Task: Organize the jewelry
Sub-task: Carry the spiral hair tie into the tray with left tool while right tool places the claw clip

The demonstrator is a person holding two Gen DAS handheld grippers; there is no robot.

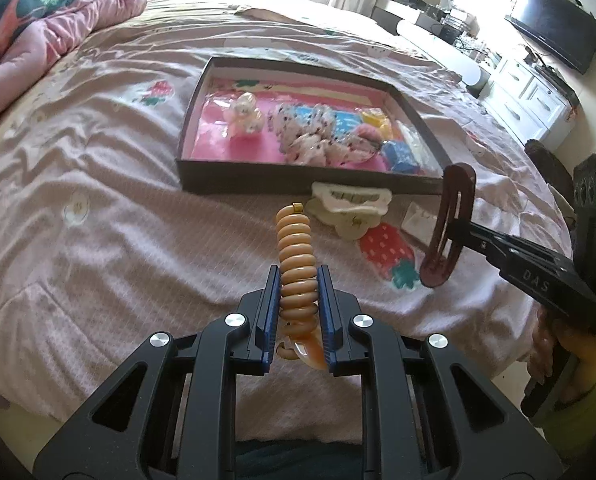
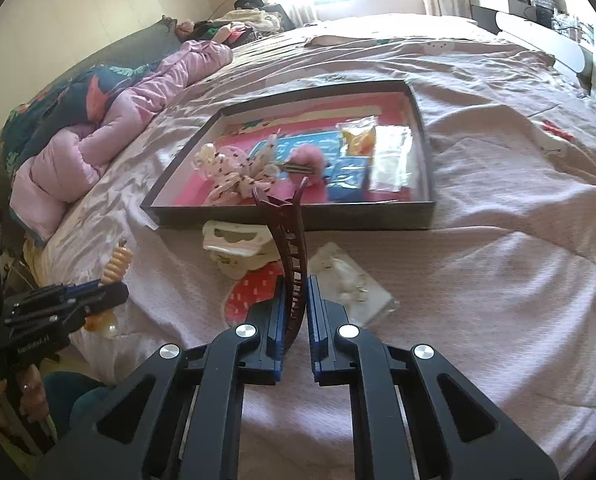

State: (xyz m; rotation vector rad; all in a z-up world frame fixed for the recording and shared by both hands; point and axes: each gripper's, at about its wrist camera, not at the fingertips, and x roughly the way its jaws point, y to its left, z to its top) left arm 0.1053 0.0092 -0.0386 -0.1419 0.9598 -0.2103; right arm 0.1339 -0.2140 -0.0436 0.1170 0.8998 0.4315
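Jewelry mostly sits in the dark tray (image 1: pixel 190 128) at frame centre. The left gripper (image 1: pixel 298 300) clamps an orange spiral hair tie (image 1: pixel 296 256); the right gripper (image 2: pixel 296 304) clamps a brown hair clip (image 2: pixel 288 232). A cream claw clip (image 1: pixel 350 206) and a small packet (image 2: pixel 350 280) lie outside the tray, unsorted.

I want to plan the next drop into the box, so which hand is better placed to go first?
Right, probably. The right gripper holds the brown hair clip close to the dark box, while the left gripper, holding the orange spiral hair tie, sits farther back.
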